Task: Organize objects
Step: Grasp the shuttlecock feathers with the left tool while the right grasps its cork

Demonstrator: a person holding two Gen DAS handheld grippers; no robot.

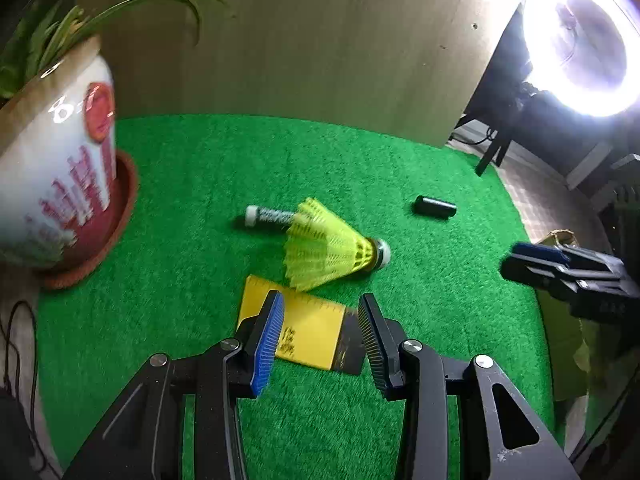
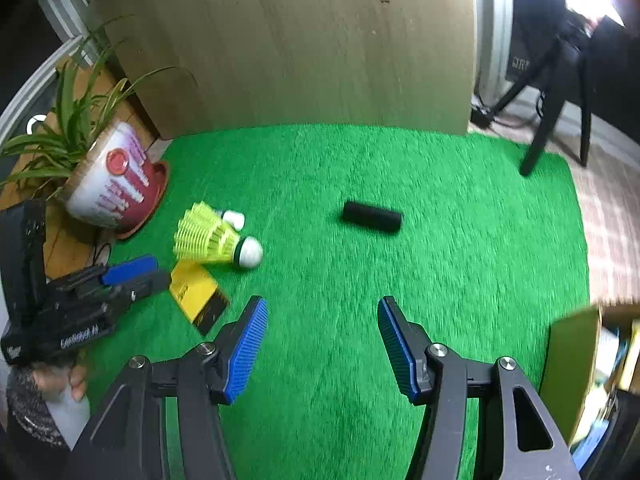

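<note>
A yellow shuttlecock (image 1: 328,248) (image 2: 212,240) lies on its side on the green turf mat (image 1: 192,184) (image 2: 460,220). Behind it lies a white-capped tube (image 1: 264,216) (image 2: 234,219). A yellow card with a black end (image 1: 312,328) (image 2: 196,292) lies flat in front of the shuttlecock. My left gripper (image 1: 322,332) (image 2: 154,274) hovers open just above this card, with nothing pressed between its pads. A black cylinder (image 1: 434,207) (image 2: 372,216) lies further right. My right gripper (image 2: 322,340) (image 1: 512,260) is open over bare turf, short of the cylinder.
A potted plant (image 1: 56,168) (image 2: 112,188) on a red saucer stands at the mat's left edge. A wooden panel (image 1: 320,40) (image 2: 300,40) closes the back. A ring light (image 1: 580,40) shines at the right. A box with items (image 2: 580,360) sits at the right edge.
</note>
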